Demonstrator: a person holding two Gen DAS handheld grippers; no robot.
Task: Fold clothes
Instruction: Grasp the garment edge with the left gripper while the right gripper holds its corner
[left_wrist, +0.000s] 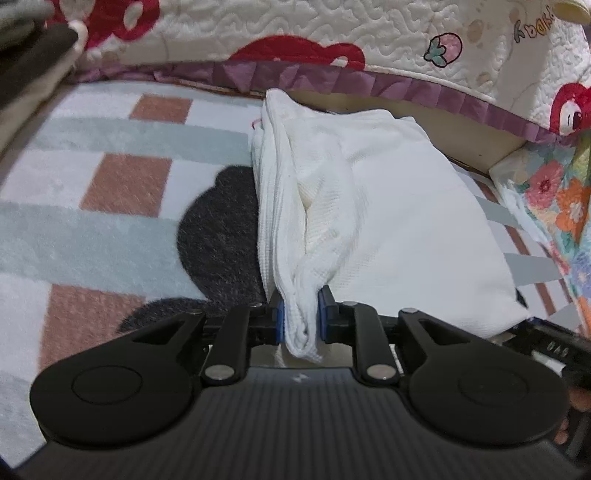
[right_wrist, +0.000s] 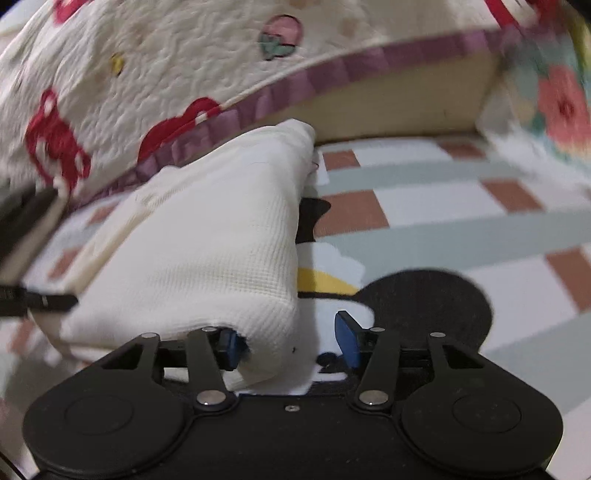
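Note:
A white waffle-knit garment (left_wrist: 388, 206) lies folded on a checked blanket (left_wrist: 110, 221). In the left wrist view its bunched near edge runs into my left gripper (left_wrist: 301, 317), which is shut on the cloth between blue pads. In the right wrist view the same white garment (right_wrist: 207, 251) fills the left half. My right gripper (right_wrist: 291, 343) stands open, its blue pads wide apart. A corner of the cloth lies between them, against the left pad (right_wrist: 231, 345), with the right pad (right_wrist: 347, 338) clear of it.
A quilted cream cover (left_wrist: 332, 33) with red prints and a purple frill hangs over the bed edge behind. A floral cloth (left_wrist: 554, 199) lies at the right. The blanket carries a black cartoon shape (right_wrist: 424, 306). Part of the other gripper (right_wrist: 33, 299) shows at the left.

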